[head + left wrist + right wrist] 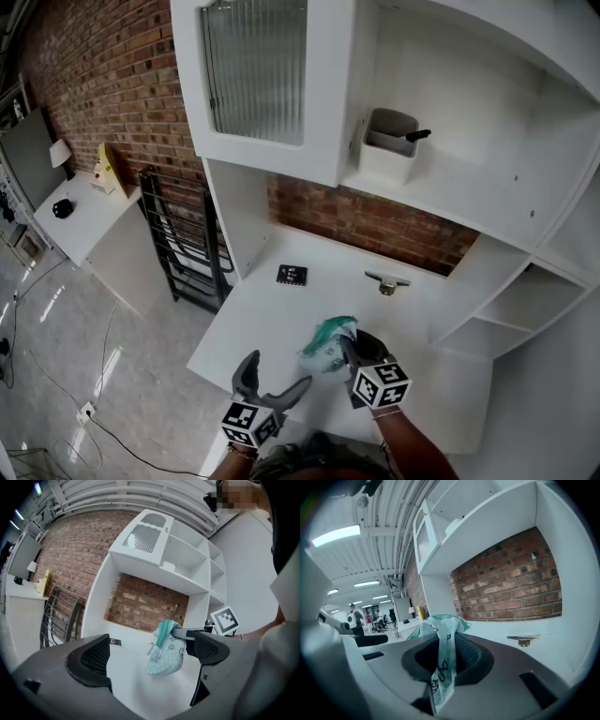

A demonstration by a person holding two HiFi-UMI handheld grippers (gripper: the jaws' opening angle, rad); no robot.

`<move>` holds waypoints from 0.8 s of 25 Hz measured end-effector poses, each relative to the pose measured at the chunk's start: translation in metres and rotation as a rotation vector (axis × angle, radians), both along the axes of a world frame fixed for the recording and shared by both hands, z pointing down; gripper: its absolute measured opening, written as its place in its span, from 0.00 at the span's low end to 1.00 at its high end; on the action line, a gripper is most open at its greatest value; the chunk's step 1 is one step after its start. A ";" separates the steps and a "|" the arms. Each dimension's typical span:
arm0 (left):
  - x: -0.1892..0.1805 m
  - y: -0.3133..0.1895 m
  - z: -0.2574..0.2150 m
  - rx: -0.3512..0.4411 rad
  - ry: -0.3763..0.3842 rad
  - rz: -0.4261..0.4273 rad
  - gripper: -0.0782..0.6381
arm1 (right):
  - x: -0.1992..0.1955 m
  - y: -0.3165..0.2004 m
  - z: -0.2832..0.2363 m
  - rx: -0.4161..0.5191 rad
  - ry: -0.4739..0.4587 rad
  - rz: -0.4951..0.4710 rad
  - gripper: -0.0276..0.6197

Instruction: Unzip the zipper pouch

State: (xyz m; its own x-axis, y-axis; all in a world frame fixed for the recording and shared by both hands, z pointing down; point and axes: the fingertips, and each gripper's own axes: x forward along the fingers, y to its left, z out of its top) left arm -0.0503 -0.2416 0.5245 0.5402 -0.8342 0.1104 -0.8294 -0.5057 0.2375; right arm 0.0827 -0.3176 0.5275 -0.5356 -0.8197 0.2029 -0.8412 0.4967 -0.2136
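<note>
While aloft, pouch (pixel 165 657) long-axis vertical.

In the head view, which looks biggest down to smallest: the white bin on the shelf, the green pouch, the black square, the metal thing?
1. white bin, though it sits higher, nearer the camera.
2. green pouch.
3. metal thing and black square: too alike to rank.

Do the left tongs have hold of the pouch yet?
No, the left tongs stand open and empty, while the pouch hangs from the shut right tongs.
</note>
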 end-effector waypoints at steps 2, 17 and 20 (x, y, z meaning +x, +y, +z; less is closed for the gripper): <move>0.003 0.002 -0.005 -0.001 0.025 0.021 0.90 | -0.002 0.007 -0.022 0.033 -0.045 -0.005 0.12; 0.030 0.027 -0.071 0.132 0.207 0.221 0.46 | 0.000 0.056 -0.094 0.152 -0.178 -0.034 0.11; 0.040 0.033 -0.074 0.125 0.207 0.272 0.42 | -0.001 0.063 -0.098 0.158 -0.190 -0.033 0.11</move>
State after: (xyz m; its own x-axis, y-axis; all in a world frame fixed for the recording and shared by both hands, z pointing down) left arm -0.0106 -0.2082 0.4503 0.7443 -0.6574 -0.1180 -0.6016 -0.7366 0.3091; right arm 0.0818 -0.2550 0.4300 -0.5790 -0.8146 -0.0333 -0.7760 0.5631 -0.2843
